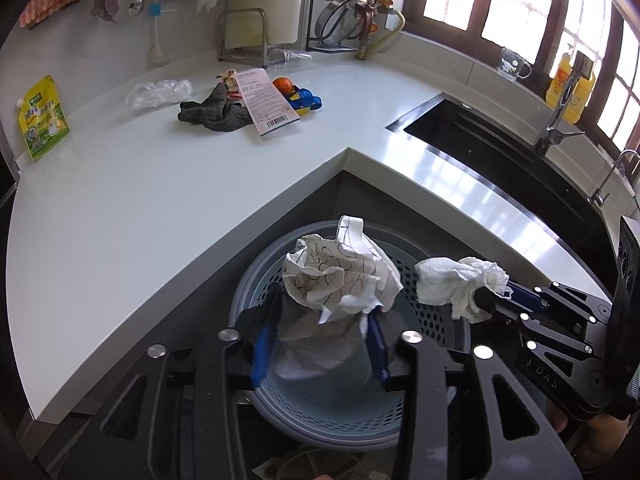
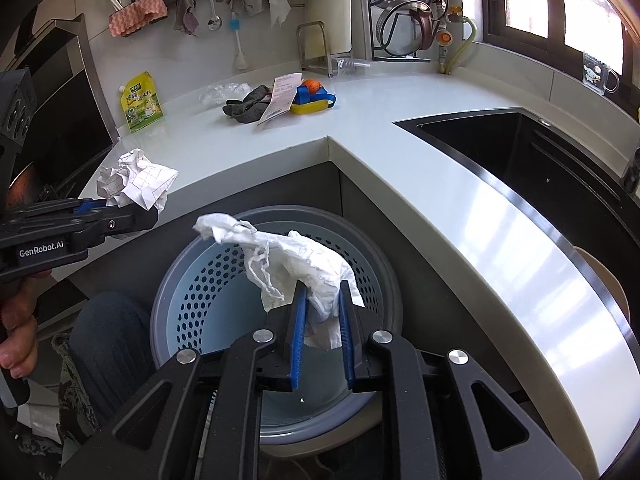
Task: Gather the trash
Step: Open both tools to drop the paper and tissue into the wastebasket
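My left gripper (image 1: 320, 312) is shut on a crumpled sheet of lined paper (image 1: 340, 276) and holds it over a round perforated blue-grey bin (image 1: 436, 304) standing on the floor below the counter corner. My right gripper (image 2: 324, 296) is shut on a crumpled white tissue (image 2: 296, 264) and holds it over the same bin (image 2: 200, 280). The right gripper with its tissue (image 1: 448, 284) shows at the right of the left wrist view. The left gripper with its paper (image 2: 136, 184) shows at the left of the right wrist view.
On the white L-shaped counter (image 1: 160, 184) lie a clear plastic bag (image 1: 160, 92), a grey cloth (image 1: 216, 114), a printed leaflet (image 1: 266, 100), an orange (image 1: 284, 85) and blue-yellow items (image 1: 304, 102). A yellow-green pouch (image 1: 42, 118) leans at the left. A black sink (image 1: 500, 140) is at the right.
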Motion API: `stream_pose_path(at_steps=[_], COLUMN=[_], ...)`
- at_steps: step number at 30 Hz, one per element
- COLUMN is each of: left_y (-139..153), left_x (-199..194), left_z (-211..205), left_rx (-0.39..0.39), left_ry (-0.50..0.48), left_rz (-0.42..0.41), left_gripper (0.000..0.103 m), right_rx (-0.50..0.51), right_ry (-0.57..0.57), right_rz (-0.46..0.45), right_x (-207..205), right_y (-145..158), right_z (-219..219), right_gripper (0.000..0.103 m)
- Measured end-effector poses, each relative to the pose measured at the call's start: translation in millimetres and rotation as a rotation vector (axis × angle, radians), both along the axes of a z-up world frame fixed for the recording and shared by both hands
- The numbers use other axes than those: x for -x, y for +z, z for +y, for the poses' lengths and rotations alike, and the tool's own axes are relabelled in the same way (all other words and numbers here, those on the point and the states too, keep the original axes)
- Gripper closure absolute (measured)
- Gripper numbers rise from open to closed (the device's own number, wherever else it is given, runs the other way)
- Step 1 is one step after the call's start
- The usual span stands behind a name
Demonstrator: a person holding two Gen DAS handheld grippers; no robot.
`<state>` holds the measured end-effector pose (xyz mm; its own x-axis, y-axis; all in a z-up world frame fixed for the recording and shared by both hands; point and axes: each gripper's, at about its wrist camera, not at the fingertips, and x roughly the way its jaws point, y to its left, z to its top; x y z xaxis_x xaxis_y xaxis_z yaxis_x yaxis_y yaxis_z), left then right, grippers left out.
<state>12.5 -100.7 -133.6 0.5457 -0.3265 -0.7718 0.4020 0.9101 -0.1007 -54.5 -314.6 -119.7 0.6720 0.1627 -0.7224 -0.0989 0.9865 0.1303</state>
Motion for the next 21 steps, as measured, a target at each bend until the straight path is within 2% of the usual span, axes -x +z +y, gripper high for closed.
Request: stream_pose_path(at_steps=[1,2,8,13,19,21], left_y=[0,0,3,4,15,22], left_x=[-1,-1,-5,-7,-7,-9], left_z=[1,2,7,12,18,23], left_rx=[0.002,0.006,0.03,0.02,0.0,-0.004], left_ry=[0.01,0.019,0.033,0.056,0.081,0.097], left_rz=[-0.004,-0.01,0.003,-0.016,-0.068,-0.094], left_gripper=[0.034,0.026,0.025,0.025,0.016,0.009], right_rx=[-0.002,-0.004,-0.007,-0.016,-0.037,-0.045], right_ry=[-0.001,0.002,0.007,0.002,0.009,0.014], right_rz=[0.0,0.001,0.003,-0.006,-0.029,-0.039], right_x=[0,-1,-3,-4,-10,-14], right_y=[-1,-1,-3,1,12,17], right_z=[0,1,2,0,0,2], right_gripper=[0.062,0.059,0.055,0.05,0.041,0.04])
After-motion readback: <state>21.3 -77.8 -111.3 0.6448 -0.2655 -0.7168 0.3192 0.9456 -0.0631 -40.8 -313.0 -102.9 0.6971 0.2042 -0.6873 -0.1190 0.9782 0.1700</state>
